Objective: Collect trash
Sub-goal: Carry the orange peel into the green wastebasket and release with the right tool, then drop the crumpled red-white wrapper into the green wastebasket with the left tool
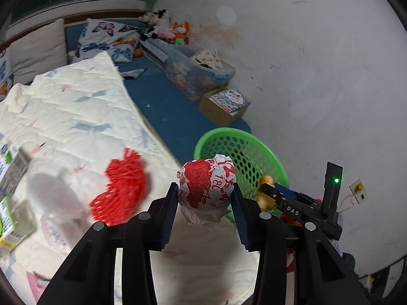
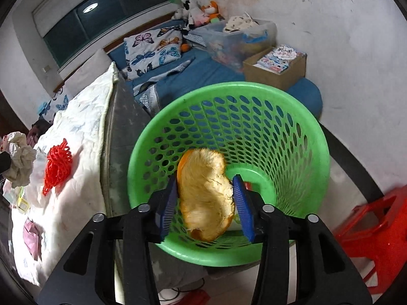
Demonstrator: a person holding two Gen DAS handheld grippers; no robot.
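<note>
My left gripper (image 1: 204, 195) is shut on a crumpled red-and-white paper wrapper (image 1: 206, 185), held over the edge of the white quilt (image 1: 76, 117). Just beyond it stands the green perforated basket (image 1: 244, 152). In the right wrist view my right gripper (image 2: 204, 188) hangs over the basket's mouth (image 2: 254, 86). A piece of orange peel (image 2: 203, 193) sits between its blue pads and touches both. A red mesh fruit net (image 2: 57, 162) lies on the quilt; the left wrist view shows that red net (image 1: 122, 185) blurred.
Cartons (image 1: 12, 167) and a clear plastic wrapper (image 1: 56, 228) lie on the quilt at the left. A cardboard box (image 2: 274, 68) and a clear storage tub (image 2: 236, 38) sit on the blue bed behind the basket. A red stool (image 2: 376, 228) stands at the right.
</note>
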